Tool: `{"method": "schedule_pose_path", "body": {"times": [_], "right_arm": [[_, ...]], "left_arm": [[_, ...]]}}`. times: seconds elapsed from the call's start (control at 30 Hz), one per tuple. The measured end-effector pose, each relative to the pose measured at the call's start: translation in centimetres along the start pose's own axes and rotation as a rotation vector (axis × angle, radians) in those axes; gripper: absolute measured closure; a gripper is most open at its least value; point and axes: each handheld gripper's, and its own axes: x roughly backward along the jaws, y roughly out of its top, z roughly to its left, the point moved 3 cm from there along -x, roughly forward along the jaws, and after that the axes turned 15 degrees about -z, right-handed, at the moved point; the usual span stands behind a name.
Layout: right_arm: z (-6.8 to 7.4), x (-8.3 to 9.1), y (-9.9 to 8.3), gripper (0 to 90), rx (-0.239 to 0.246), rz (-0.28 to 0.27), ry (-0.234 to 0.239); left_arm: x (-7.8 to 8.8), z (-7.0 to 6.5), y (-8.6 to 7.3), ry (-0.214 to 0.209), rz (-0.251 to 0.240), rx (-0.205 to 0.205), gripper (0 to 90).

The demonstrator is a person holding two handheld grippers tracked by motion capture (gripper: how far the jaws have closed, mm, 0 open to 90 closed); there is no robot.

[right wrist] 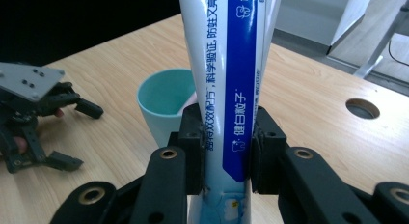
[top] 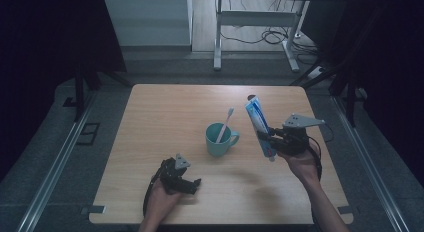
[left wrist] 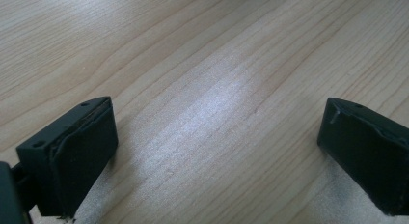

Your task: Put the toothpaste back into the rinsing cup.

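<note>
Soft blue-and-white plastic: toothpaste tube [right wrist: 226, 89], pinched low on its body between the pads of the right gripper [right wrist: 225, 151], standing nearly upright above the wooden table [top: 165, 117], just right of the teal cup [top: 220, 139]. In the cup already, a toothbrush [top: 225, 124], leaning on the rim. Probably light, easy to lift, but squashy: walls likely to dent under a hard squeeze, paste perhaps forced toward the cap. Glossy skin, so likely slippery; prone to sliding or swinging if held loosely. Best hold, by the look of it: across the flat faces, near the stiffer end by the cap or the crimp, not the soft middle. Long and top-heavy above the pads, so a tilt quite possible. Left gripper [top: 179, 178] low by the near edge of the table, jaws spread wide, nothing between them.
</note>
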Motion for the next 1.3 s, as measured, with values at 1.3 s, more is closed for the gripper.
{"method": "schedule_pose_path", "body": {"times": [1.3], "right_arm": [[3.3,-7.3,3.0,71.3,0.011,-0.074,0.078]], "left_arm": [[0.0,0.0,0.0,-0.006,0.001,-0.008,0.6]]}}
